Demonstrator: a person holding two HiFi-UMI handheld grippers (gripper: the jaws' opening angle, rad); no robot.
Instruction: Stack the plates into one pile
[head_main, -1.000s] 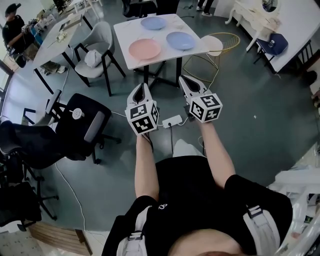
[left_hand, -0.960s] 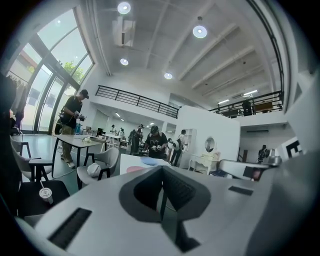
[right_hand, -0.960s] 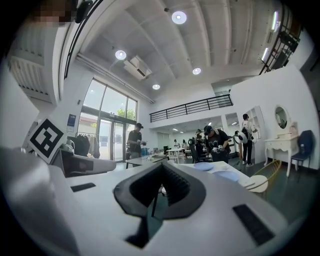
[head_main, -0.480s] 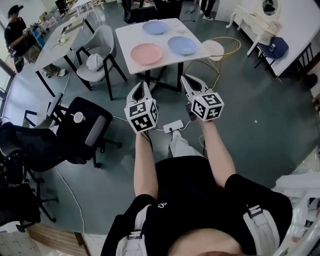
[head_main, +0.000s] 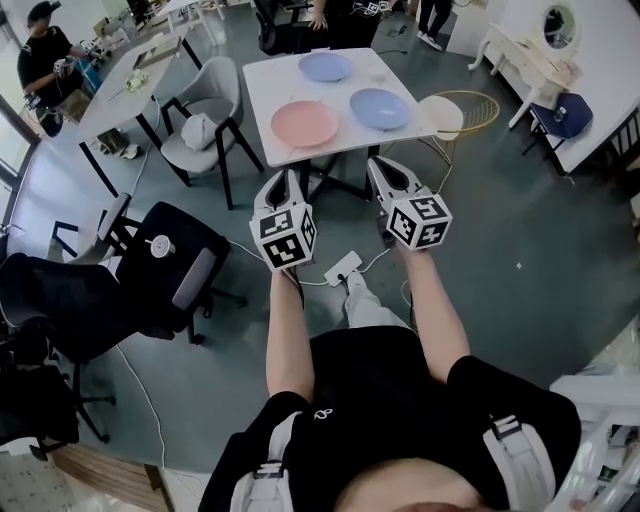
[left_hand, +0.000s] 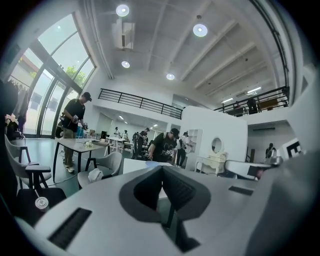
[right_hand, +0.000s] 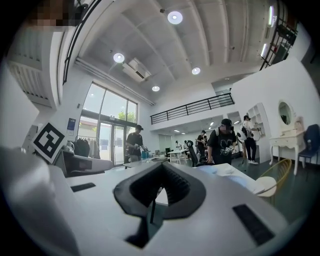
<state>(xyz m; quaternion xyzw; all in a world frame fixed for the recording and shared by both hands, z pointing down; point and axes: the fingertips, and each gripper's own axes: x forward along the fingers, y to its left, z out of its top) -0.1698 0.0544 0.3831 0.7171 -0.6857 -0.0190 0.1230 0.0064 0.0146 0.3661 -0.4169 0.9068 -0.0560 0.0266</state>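
Three plates lie apart on a white square table (head_main: 275, 72): a pink plate (head_main: 304, 123) at the near left, a blue plate (head_main: 379, 107) at the near right and a second blue plate (head_main: 325, 66) at the far side. My left gripper (head_main: 284, 179) and right gripper (head_main: 380, 167) are held side by side in the air just short of the table's near edge, both shut and empty. In both gripper views the jaws meet with nothing between them, and the table top shows only as a thin edge beyond them.
A grey chair (head_main: 205, 130) stands left of the table, a gold wire stool (head_main: 460, 108) right of it. A black office chair (head_main: 170, 255) is at my left. A white power strip (head_main: 342, 268) and cable lie on the floor. People stand beyond the table.
The table and plates have come nearer and lower in the head view. Both grippers have kept their place side by side and stayed shut.
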